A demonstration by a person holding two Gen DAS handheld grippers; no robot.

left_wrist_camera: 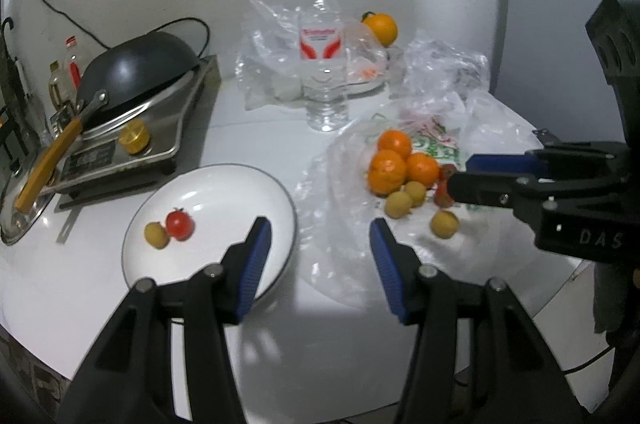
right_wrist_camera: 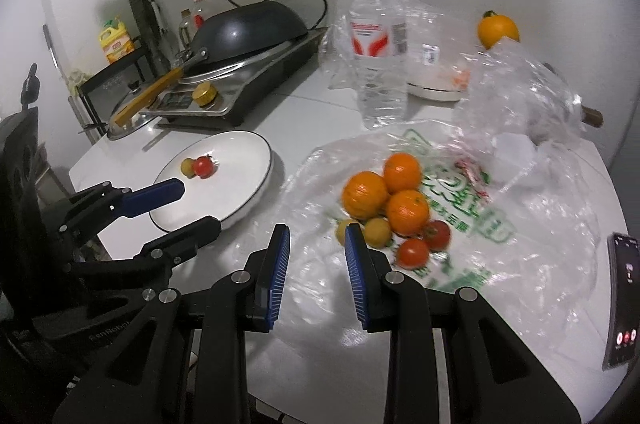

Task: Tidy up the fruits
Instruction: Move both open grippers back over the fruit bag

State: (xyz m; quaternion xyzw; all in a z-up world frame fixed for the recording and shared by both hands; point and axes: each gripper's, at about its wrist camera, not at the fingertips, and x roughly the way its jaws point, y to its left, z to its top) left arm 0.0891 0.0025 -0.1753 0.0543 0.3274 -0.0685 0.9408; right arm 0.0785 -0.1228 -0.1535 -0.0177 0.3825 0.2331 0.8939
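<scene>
A white plate (left_wrist_camera: 224, 184) holds a red tomato (left_wrist_camera: 179, 223) and a small yellow fruit (left_wrist_camera: 156, 235); the plate also shows in the right wrist view (right_wrist_camera: 240, 152). On a flat plastic bag (right_wrist_camera: 460, 256) lie three oranges (right_wrist_camera: 400, 190), two red tomatoes (right_wrist_camera: 424, 244) and small yellow fruits (right_wrist_camera: 378, 231). My left gripper (left_wrist_camera: 320, 244) is open and empty over the plate's right edge. My right gripper (right_wrist_camera: 318, 244) is open and empty, just left of the fruit pile.
A water bottle (left_wrist_camera: 323, 56) stands behind the fruit, with crumpled clear bags (left_wrist_camera: 440, 72) and another orange (left_wrist_camera: 382, 27) at the back. A stove with an upturned black wok (left_wrist_camera: 136, 64) is at the left. A phone (right_wrist_camera: 622, 300) lies at the right edge.
</scene>
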